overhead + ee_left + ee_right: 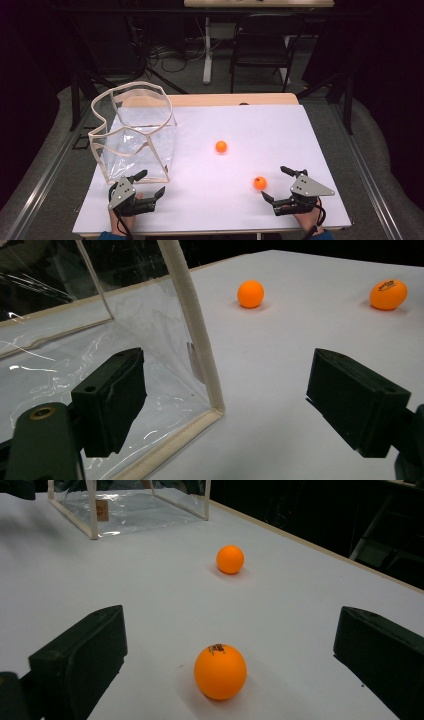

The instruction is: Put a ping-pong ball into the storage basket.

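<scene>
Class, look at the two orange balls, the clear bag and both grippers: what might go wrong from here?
1. The near ball lies loose between the right gripper's open fingers; an off-centre close might send it rolling.
2. The clear bag looks flimsy; the left gripper, open at its corner, might crumple or tip it.
3. The far ball lies free on the table and may roll if bumped.

Glossy clear-plastic bag, 2 smooth matt orange balls, matt white table
</scene>
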Demonstrator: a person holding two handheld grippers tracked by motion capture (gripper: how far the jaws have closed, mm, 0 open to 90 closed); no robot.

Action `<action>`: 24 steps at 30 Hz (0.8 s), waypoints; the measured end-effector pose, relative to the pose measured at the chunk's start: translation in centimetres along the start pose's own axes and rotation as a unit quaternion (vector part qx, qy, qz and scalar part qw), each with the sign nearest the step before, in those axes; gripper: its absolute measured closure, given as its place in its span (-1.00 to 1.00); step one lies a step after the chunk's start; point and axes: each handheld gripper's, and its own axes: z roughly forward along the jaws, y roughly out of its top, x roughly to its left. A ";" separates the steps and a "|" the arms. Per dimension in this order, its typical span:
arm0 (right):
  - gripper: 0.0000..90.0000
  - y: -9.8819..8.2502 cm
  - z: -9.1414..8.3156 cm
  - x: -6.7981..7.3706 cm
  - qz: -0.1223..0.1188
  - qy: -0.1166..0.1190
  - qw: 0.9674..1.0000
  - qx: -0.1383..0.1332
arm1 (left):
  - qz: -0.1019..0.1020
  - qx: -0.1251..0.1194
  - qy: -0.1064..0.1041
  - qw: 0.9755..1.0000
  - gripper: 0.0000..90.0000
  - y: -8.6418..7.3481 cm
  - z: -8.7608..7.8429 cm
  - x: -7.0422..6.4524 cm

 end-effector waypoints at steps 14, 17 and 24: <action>-0.99 0.1 0.1 -0.1 -0.003 -0.005 1.000 0.006 | 0.002 0.006 -0.005 1.000 -0.65 0.0 0.2 0.0; -0.99 0.0 0.2 -0.1 -0.003 -0.005 1.000 0.012 | 0.001 0.007 -0.003 1.000 -0.65 -0.1 0.2 0.0; -1.00 0.1 0.4 -0.1 -0.005 -0.007 1.000 0.025 | -0.002 0.008 -0.001 1.000 -0.65 -0.2 0.2 0.0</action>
